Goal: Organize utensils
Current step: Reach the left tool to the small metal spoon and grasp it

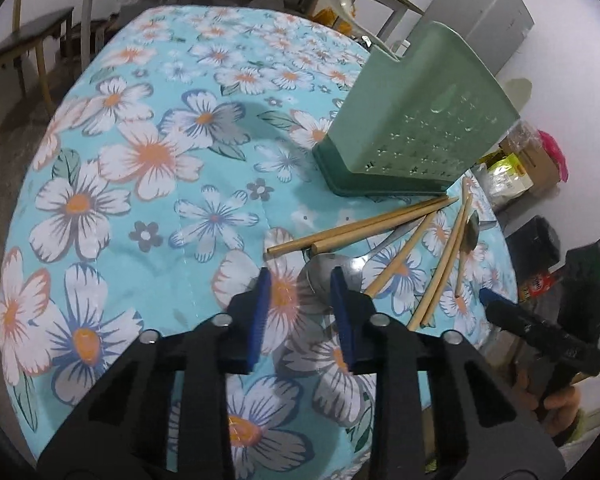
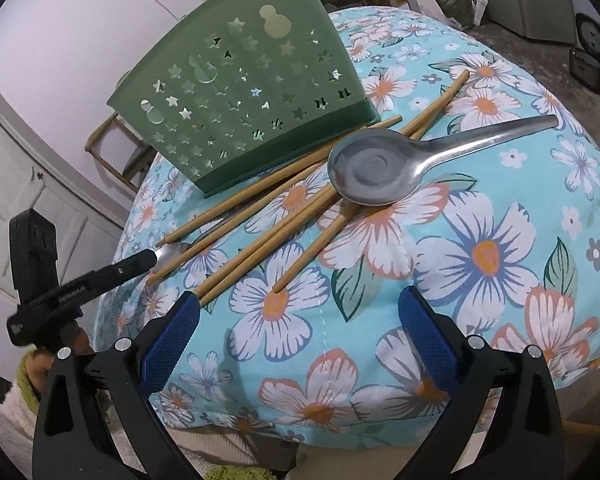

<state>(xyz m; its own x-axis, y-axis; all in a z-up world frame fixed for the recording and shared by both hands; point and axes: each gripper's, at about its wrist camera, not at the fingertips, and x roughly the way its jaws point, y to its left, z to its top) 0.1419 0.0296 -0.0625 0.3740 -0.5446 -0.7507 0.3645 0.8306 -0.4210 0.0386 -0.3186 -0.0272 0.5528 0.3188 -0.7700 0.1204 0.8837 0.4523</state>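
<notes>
**Utensils loose beside the holder, both grippers empty**

Big spoon (image 2: 374, 172) lies bowl-up on the cloth (image 2: 480, 280), its bowl resting on crossed chopsticks (image 2: 260, 236), handle angled away toward the far right in the right wrist view. Chopsticks: loose bundle of bamboo sticks, fanned and overlapping, running from under the holder's front edge toward the table's near edge. Small spoon (image 2: 171, 254) among the sticks at the left of that view, bowl only partly seen.

Holder (image 2: 244, 92): green plastic, star cut-outs, darker base; stands upright on the cloth, just behind the sticks, some of which touch or pass under its base.

Left gripper (image 1: 302, 280): blue pads moderately apart, nothing between them; hovers over the cloth, the big spoon's bowl (image 1: 332, 276) just ahead of its right finger. Whether that finger touches the spoon, cannot tell.

Right gripper (image 2: 298, 300): spread wide, empty, low over the cloth near the stick ends; one stick tip lies close by its left pad (image 2: 172, 340).

Cloth is turquoise with large white and orange flowers.
</notes>
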